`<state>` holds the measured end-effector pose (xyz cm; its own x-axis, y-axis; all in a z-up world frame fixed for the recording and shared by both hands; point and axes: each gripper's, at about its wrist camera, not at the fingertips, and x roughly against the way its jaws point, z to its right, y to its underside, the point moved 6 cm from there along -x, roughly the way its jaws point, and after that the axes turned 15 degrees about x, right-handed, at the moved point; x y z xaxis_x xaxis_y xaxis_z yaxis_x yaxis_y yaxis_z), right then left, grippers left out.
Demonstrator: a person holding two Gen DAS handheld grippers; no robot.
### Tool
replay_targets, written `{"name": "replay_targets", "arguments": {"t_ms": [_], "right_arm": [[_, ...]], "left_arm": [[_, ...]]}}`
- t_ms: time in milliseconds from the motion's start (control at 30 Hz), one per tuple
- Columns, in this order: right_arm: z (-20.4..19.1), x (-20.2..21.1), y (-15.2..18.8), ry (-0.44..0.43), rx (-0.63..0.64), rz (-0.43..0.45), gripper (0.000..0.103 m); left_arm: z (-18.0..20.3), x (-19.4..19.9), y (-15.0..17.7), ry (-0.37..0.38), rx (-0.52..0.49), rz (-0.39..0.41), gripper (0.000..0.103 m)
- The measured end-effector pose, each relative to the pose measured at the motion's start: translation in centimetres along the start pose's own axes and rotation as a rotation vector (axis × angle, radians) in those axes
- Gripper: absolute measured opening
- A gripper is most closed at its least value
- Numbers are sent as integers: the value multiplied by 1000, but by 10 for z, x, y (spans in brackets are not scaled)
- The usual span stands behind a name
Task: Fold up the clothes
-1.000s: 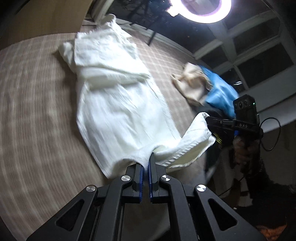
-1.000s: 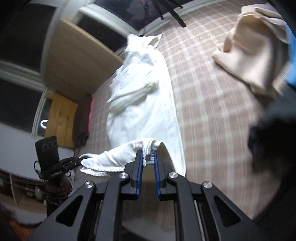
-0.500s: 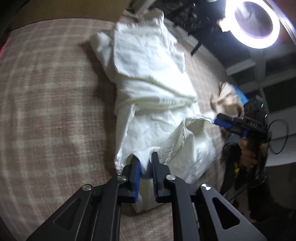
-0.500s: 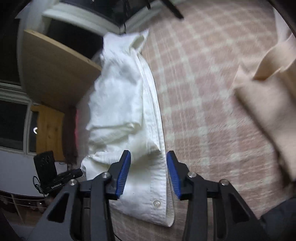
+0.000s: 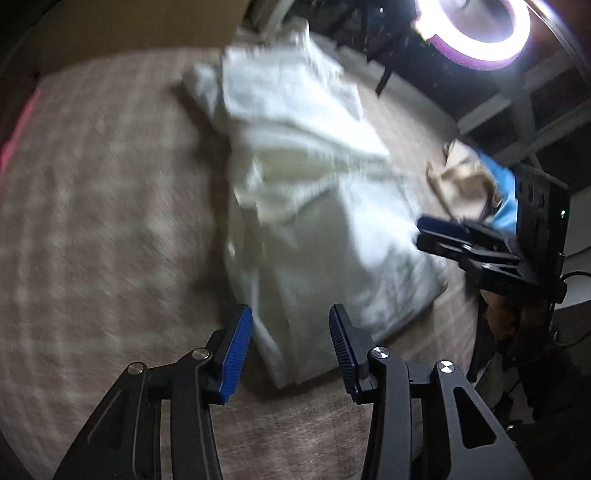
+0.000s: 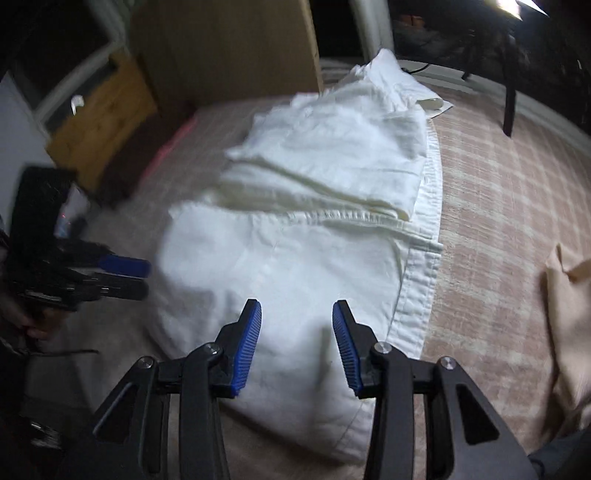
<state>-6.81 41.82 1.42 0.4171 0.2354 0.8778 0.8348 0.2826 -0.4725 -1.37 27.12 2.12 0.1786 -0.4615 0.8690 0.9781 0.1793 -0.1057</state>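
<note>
A white shirt (image 6: 303, 236) lies partly folded on a bed (image 6: 498, 206) covered in a pink-and-cream checked sheet; its lower half has been turned up over the body, so that a doubled layer with a seamed edge crosses the middle of the garment, and its collar end points toward the far side of the bed. The buttoned front band runs along the shirt's right edge in the right wrist view. The left gripper (image 5: 291, 347) hovers over the near end of the shirt with its blue-padded jaws spread wide and nothing between them; the same gripper (image 6: 125, 275) appears at the left edge of the right wrist view, just beside the shirt's left margin. The right gripper (image 6: 297, 343) likewise hangs above the near part of the shirt, jaws released and empty; in the left wrist view it (image 5: 439, 232) sits at the shirt's right edge, with a hand (image 5: 506, 317) below it on the grip. A beige garment (image 5: 465, 181) and a blue cloth (image 5: 504, 199) lie well apart from the shirt at the right side of the bed. A lit ring lamp (image 5: 476, 33) glows at the far right. The left wrist view is motion-blurred, so finer folds cannot be told there.
</note>
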Motion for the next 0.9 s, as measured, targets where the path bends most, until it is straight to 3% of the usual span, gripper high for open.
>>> {"name": "replay_targets", "arguments": {"t_ms": [67, 167, 233, 267, 367, 433, 533, 633, 700, 733, 800, 900], "right_arm": [[8, -15, 8, 118, 26, -78, 38], [20, 2, 10, 14, -85, -3, 37], [21, 13, 9, -21, -113, 37, 37], [16, 15, 8, -23, -89, 41, 37], [2, 20, 6, -28, -13, 52, 37], [-3, 10, 10, 29, 34, 9, 37], [4, -10, 21, 102, 12, -91, 37], [10, 6, 18, 79, -28, -23, 35], [11, 17, 10, 52, -37, 43, 28], [10, 18, 6, 19, -38, 60, 27], [9, 14, -4, -10, -44, 89, 26], [10, -3, -17, -11, -52, 120, 26]], "left_arm": [[-2, -3, -1, 15, 14, 5, 40], [-4, -8, -3, 38, 35, 13, 27], [-6, -11, -4, 53, 49, 18, 5], [-3, -8, -4, 52, 34, 35, 2], [8, 6, -2, 43, -14, 86, 2], [13, 8, -4, 45, -29, 95, 7], [20, 10, -7, 48, -52, 107, 3], [27, 13, -10, 51, -74, 120, 4], [31, 15, -12, 52, -89, 128, 4], [33, 15, -13, 53, -97, 133, 8], [43, 11, -15, 56, -121, 136, 10], [51, -16, -31, 2, -168, 133, 11]]}}
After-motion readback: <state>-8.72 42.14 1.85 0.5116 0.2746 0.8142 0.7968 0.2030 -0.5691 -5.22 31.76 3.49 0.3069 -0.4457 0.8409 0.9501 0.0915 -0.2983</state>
